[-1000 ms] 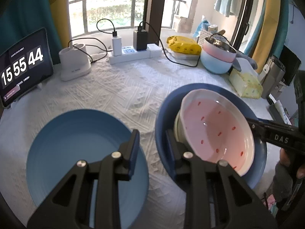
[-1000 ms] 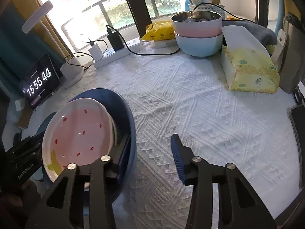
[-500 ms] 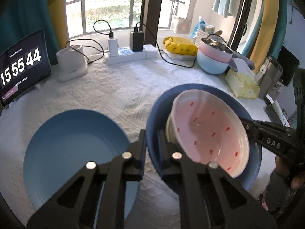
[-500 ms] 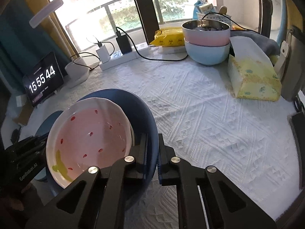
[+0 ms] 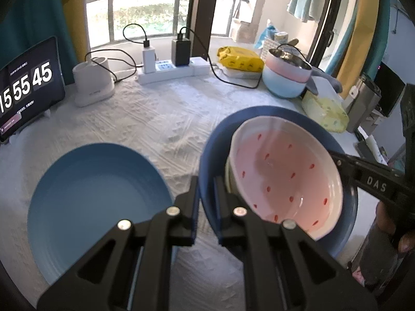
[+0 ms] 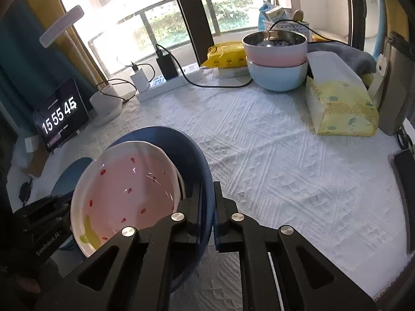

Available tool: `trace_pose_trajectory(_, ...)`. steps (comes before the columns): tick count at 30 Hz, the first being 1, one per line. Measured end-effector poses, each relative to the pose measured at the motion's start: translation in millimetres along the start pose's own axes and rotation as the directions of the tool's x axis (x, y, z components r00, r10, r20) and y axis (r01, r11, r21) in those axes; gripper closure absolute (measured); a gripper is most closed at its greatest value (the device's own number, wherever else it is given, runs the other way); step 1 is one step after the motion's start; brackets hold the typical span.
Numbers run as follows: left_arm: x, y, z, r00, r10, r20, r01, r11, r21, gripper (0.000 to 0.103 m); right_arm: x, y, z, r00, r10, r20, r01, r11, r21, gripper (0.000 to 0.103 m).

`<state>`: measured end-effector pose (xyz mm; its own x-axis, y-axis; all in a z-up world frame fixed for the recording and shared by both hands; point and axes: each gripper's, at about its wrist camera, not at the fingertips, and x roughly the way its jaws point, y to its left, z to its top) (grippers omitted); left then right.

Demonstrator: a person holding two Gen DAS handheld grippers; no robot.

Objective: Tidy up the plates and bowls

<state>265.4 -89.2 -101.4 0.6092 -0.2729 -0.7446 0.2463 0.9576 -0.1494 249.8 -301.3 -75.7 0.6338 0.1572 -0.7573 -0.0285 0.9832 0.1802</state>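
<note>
A dark blue plate [image 5: 264,116] carries a pink-and-white bowl with red specks [image 5: 282,181]; another pale dish shows under the bowl. My left gripper [image 5: 206,194] is shut on the plate's left rim. My right gripper [image 6: 207,204] is shut on the opposite rim of the same plate [image 6: 186,145], with the bowl [image 6: 124,194] tilted inside it. The plate is held above the cloth. A light blue plate [image 5: 96,197] lies flat on the table to the left, and shows partly behind the stack in the right wrist view [image 6: 70,178].
A pink bowl stacked in a light blue bowl [image 6: 277,62] stands at the back right beside a yellow tissue pack [image 6: 339,103]. A power strip [image 5: 171,70], a white charger base [image 5: 92,83] and a clock tablet [image 5: 26,88] line the back.
Both grippers have closed from open onto opposite rims of the dark blue plate. The plate with its bowl has risen slightly and tilted.
</note>
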Motion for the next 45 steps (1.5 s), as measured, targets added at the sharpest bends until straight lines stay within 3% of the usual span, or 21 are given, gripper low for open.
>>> trace_pose_trajectory(18, -25.8, 6.4, 3.1, 0.999, -0.014, 0.041, 0.014, 1.0, -0.014, 0.094, -19.1, 13.7, 5.9, 1.0, 0.0, 0.028, 0.001, 1.0, -0.021, 0.095)
trace_pose_trajectory(40, -71.5, 60.2, -1.2, 0.989, 0.044, 0.141, -0.029, 0.994, -0.101, 0.095, -29.2, 79.9, 20.2, 0.996, 0.068, 0.06, -0.06, 0.991, -0.122, 0.095)
trace_pose_trajectory(42, -75.5, 64.7, -1.9, 0.987, 0.053, 0.152, -0.037, 0.994, -0.106, 0.095, -29.1, 85.9, 20.6, 0.996, 0.071, 0.061, -0.063, 0.989, -0.132, 0.095)
trace_pose_trajectory(45, -90.7, 66.6, -1.4, 0.968, 0.041, 0.246, -0.023, 0.997, -0.077, 0.1, -22.2, 98.2, 19.5, 0.997, 0.063, 0.048, -0.054, 0.986, -0.161, 0.095)
